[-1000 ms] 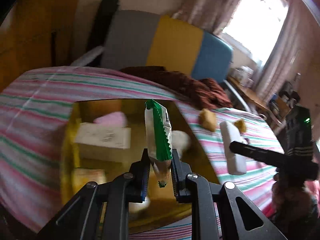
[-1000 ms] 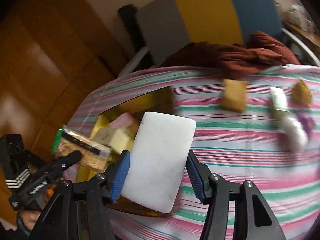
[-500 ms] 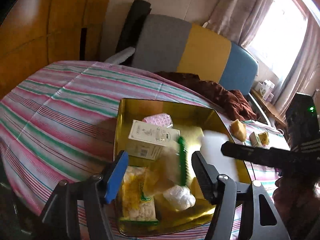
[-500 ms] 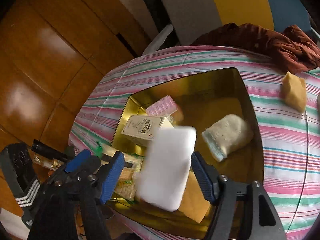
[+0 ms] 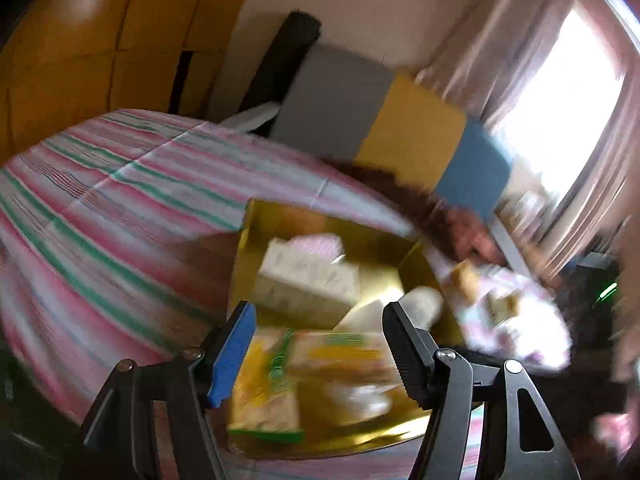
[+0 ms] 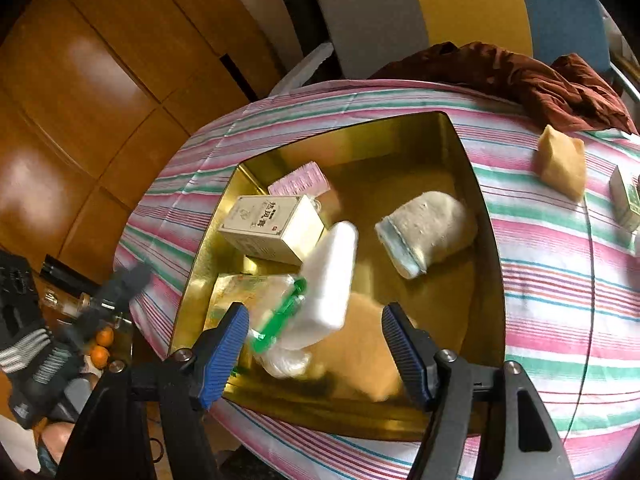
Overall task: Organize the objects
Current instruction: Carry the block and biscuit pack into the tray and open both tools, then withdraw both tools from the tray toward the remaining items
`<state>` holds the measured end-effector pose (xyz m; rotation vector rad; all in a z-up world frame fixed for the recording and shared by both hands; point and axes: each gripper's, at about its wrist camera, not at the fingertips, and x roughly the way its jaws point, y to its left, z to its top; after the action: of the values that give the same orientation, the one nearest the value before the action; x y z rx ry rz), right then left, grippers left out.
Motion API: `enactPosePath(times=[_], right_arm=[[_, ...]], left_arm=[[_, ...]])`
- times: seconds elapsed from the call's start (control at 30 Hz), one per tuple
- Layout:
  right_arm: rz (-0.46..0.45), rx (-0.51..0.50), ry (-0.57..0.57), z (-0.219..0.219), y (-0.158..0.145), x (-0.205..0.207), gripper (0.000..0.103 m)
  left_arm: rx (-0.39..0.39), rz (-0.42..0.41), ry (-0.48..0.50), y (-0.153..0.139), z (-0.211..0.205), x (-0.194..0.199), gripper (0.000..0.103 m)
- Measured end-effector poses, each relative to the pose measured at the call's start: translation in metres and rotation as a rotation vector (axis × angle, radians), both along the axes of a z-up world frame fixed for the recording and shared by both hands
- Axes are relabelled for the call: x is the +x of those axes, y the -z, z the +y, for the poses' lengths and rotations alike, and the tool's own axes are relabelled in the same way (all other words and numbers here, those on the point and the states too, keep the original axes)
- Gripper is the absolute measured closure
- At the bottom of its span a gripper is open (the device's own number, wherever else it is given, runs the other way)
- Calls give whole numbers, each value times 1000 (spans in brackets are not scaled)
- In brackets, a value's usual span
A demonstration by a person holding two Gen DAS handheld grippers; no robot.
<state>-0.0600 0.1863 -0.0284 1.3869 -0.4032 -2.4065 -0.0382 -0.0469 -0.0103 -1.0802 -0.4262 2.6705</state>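
1. Hanging over the gold tin (image 6: pixel 472 184), the right gripper (image 6: pixel 316 332) is spread and empty; the left gripper (image 5: pixel 318 340) likewise.
2. Only the right view is sharp: the white slab (image 6: pixel 330 276) leans on the green-edged packet (image 6: pixel 276 312).
3. Farther in lie a white box (image 6: pixel 272 224), a pink pack (image 6: pixel 300 180) and a grey pouch (image 6: pixel 428 232).
4. A tan block (image 6: pixel 560 162) sits outside on the striped cloth (image 6: pixel 560 280).

Left wrist view is motion-blurred: packets (image 5: pixel 336 356) inside the gold tin (image 5: pixel 412 268) are unreadable (labels smeared).
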Motion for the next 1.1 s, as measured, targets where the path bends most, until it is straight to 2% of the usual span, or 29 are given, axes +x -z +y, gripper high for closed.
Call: enactPosePath(times=[0.1,0.17,0.23,0.37,0.77,1.1], right_arm=[[4,9,9,3,0,4,33],[6,15,17,7,0,7,33],[9,20,25,10,-1,9,33],[7,25,43,14,0,11,33],[120,182,47,2,-14,28,33],[172,225,62,7,-25,39,33]], left_arm=[[22,-71,-17,14,1,-4,39],[3,-72,-29,15,3,-3,39],[-18,-56,-28,12,6,-2,35],[-57,-19,-43,4,9,3,21],[-210,74,-53,-16,24,20,16],[-272,130,10,-27,50,35,12]])
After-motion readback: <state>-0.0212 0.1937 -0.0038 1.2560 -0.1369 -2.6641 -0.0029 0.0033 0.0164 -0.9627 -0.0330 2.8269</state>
